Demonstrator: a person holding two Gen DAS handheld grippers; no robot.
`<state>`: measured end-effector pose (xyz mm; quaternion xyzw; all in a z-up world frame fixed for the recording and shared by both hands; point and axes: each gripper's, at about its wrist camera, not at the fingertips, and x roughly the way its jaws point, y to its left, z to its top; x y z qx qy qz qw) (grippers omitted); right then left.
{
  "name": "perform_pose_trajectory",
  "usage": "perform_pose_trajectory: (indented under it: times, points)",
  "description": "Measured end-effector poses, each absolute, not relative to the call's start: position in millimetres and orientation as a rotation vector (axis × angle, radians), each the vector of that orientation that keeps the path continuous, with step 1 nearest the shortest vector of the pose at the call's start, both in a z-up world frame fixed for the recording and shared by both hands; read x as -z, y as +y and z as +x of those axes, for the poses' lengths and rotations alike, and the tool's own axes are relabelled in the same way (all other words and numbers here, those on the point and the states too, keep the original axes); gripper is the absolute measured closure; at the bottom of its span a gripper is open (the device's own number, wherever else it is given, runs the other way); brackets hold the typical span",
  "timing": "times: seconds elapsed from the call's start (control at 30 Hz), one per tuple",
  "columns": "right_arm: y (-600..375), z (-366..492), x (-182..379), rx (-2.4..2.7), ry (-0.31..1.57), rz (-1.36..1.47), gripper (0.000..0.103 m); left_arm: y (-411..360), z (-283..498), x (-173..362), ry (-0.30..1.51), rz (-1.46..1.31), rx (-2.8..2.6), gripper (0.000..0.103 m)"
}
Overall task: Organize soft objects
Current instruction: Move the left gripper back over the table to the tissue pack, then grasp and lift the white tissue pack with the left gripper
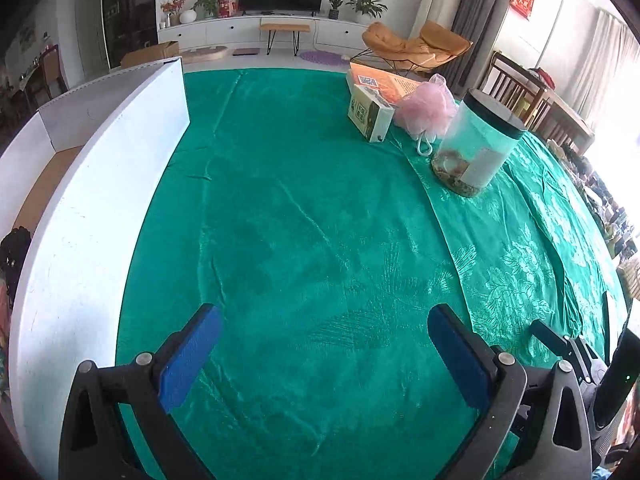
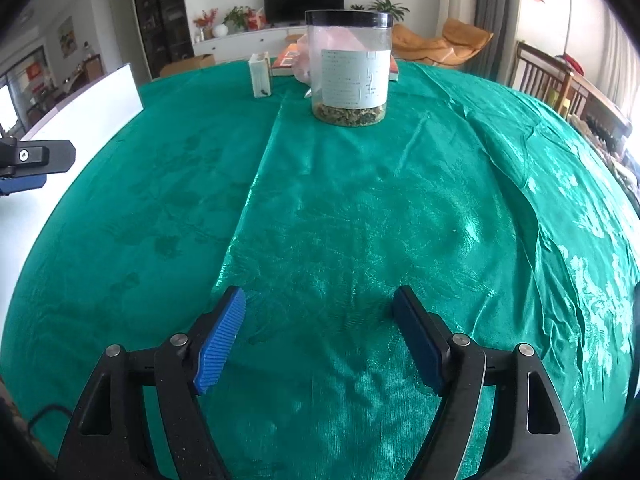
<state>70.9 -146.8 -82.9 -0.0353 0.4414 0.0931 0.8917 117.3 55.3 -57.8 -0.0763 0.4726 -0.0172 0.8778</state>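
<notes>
A pink mesh bath pouf [image 1: 426,110] lies at the far side of the table, between a small green-and-white carton [image 1: 368,114] and a clear jar with a black lid [image 1: 476,144]. In the right wrist view the pouf [image 2: 303,65] shows only partly behind the jar [image 2: 348,68]. My left gripper [image 1: 323,316] hovers open over the plain green cloth [image 1: 280,220], with nothing between its blue pads. My right gripper [image 2: 320,298] is open and empty over a shiny patterned green cloth [image 2: 360,220]. Both are far short of the pouf.
A white open box [image 1: 80,200] stands along the table's left side, its wall [image 2: 80,120] also showing in the right wrist view. An orange book [image 1: 384,80] lies behind the carton. One finger of the left gripper [image 2: 36,156] shows at the left edge. Chairs stand beyond the table.
</notes>
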Motion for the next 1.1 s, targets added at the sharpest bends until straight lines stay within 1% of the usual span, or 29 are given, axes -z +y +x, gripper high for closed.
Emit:
perform_pose_trajectory:
  times: [0.17, 0.33, 0.53, 0.67, 0.77, 1.07, 1.1]
  points:
    - [-145.0, 70.7, 83.7, -0.192, 0.917, -0.080, 0.023, 69.2, 121.0, 72.2, 1.010, -0.188, -0.006, 0.001]
    - [-144.4, 70.8, 84.1, -0.194, 0.918, -0.081, 0.022, 79.8, 139.5, 69.7, 1.009, -0.222, -0.009, 0.001]
    - [-143.8, 70.9, 84.6, -0.195, 0.919, -0.082, 0.021, 83.2, 207.3, 47.3, 0.984, -0.362, 0.029, 0.003]
    - [-143.8, 71.4, 84.7, -0.198, 0.920, -0.084, 0.020, 75.0, 261.5, 42.8, 0.982, -0.414, 0.045, 0.006]
    - [-143.7, 71.6, 84.9, -0.199, 0.920, -0.084, 0.020, 61.4, 299.3, 49.0, 0.992, -0.434, 0.058, 0.011]
    - [-143.3, 73.6, 85.9, -0.211, 0.924, -0.086, 0.017, 15.8, 375.9, 76.7, 0.992, -0.417, 0.004, 0.011]
    - [-143.3, 73.6, 85.9, -0.211, 0.924, -0.086, 0.017, 12.2, 380.7, 82.1, 1.006, -0.400, 0.003, 0.016]
